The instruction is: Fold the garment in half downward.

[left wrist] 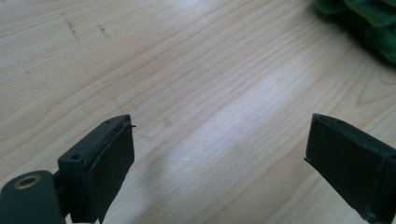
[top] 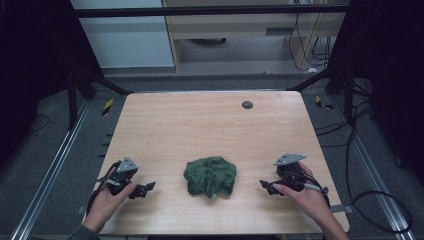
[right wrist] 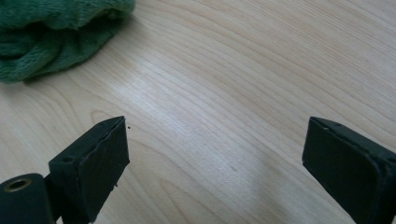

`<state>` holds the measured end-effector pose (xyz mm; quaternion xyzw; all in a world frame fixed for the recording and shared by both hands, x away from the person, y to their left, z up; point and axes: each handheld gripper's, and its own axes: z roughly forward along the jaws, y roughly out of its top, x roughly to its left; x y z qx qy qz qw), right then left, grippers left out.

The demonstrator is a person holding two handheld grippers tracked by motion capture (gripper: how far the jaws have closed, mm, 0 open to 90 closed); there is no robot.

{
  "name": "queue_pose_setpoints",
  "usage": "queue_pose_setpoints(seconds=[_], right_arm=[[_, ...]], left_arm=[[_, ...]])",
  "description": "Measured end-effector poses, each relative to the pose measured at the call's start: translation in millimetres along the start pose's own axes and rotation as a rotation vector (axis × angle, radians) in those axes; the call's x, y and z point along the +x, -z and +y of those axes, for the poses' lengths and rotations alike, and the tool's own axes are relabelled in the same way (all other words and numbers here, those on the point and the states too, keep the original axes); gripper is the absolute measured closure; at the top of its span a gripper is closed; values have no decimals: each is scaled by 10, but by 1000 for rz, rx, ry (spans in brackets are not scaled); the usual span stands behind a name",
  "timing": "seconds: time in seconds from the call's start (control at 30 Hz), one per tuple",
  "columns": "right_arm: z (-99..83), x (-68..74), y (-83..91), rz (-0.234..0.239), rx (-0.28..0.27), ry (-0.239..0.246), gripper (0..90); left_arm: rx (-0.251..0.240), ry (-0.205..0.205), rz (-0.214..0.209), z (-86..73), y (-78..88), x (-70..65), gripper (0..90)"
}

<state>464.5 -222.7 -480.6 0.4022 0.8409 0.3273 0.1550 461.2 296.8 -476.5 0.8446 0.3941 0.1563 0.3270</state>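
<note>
I see both tools released, left gripper (top: 148, 188) and right gripper (top: 263, 186) flanking the crumpled green cloth (top: 210, 176) at lower centre.

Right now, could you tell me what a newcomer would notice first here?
The crumpled green cloth lies near the front middle of the wooden table. On either side of it, clear of it, a hand holds open tongs: the left tongs and the right tongs, both pointing inward toward it.
</note>
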Motion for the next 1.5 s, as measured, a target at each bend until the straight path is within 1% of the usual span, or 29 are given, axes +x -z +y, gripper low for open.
queue_pose_setpoints(seconds=[0.03,0.1,0.17,0.33,0.4,0.47,0.5,0.53,0.57,0.6,0.67,0.7,0.73,0.8,0.83,0.87,0.9,0.97,1.03,1.1,1.17,1.23,1.3,1.4,1.47,1.5], right_arm=[[-1,-16,-6,-1,1,-2,76],[-4,-52,-30,-5,0,-12,78],[-3,-88,-56,-15,2,-17,79],[1,-142,-121,-33,5,-25,81],[9,-173,-154,-44,-3,-40,81],[28,-220,-198,-63,-9,-57,79],[28,-220,-198,-63,-9,-57,79],[40,-252,-224,-74,-16,-66,78],[47,-269,-236,-79,-20,-77,77],[47,-269,-236,-79,-20,-77,77],[62,-305,-264,-91,-30,-103,76],[61,-319,-278,-99,-31,-103,76],[60,-342,-312,-117,-25,-122,76],[58,-351,-324,-122,-21,-128,76],[54,-364,-346,-137,-14,-139,78],[45,-384,-375,-150,-10,-149,68],[41,-396,-386,-155,-21,-155,71],[43,-405,-388,-159,-25,-162,75],[46,-416,-402,-169,-40,-178,78],[44,-407,-423,-179,-52,-177,55],[39,-398,-448,-181,-67,-180,34],[45,-399,-466,-186,-72,-177,25],[54,-399,-473,-186,-69,-183,18],[58,-398,-482,-193,-68,-182,14],[74,-375,-496,-211,-68,-206,11],[74,-375,-496,-211,-68,-206,11]], left_arm=[[-1,3,10,2,-18,41,76],[0,9,15,4,-30,60,76],[-1,12,29,20,-64,118,76],[-16,17,48,56,-105,178,76],[-35,26,51,73,-132,203,76],[-38,27,56,83,-164,230,76],[-38,30,57,85,-177,241,76],[-53,36,65,88,-208,268,76],[-53,36,65,88,-208,268,75],[-55,39,66,90,-221,279,75],[-57,47,67,94,-250,297,75],[-60,45,70,95,-261,303,76],[-66,51,82,101,-283,311,75],[-67,48,81,104,-298,318,75],[-70,47,82,106,-308,322,75],[-71,54,83,105,-348,328,75],[-71,54,83,105,-348,328,75],[-61,60,80,101,-390,341,75],[-64,77,78,95,-423,344,75],[-64,96,73,84,-464,353,75],[-76,90,86,79,-491,351,58],[-65,78,96,88,-502,340,54],[-58,74,97,96,-515,326,32],[-51,87,111,103,-526,320,10],[-50,94,116,104,-528,319,0],[-50,94,116,104,-529,320,0]])
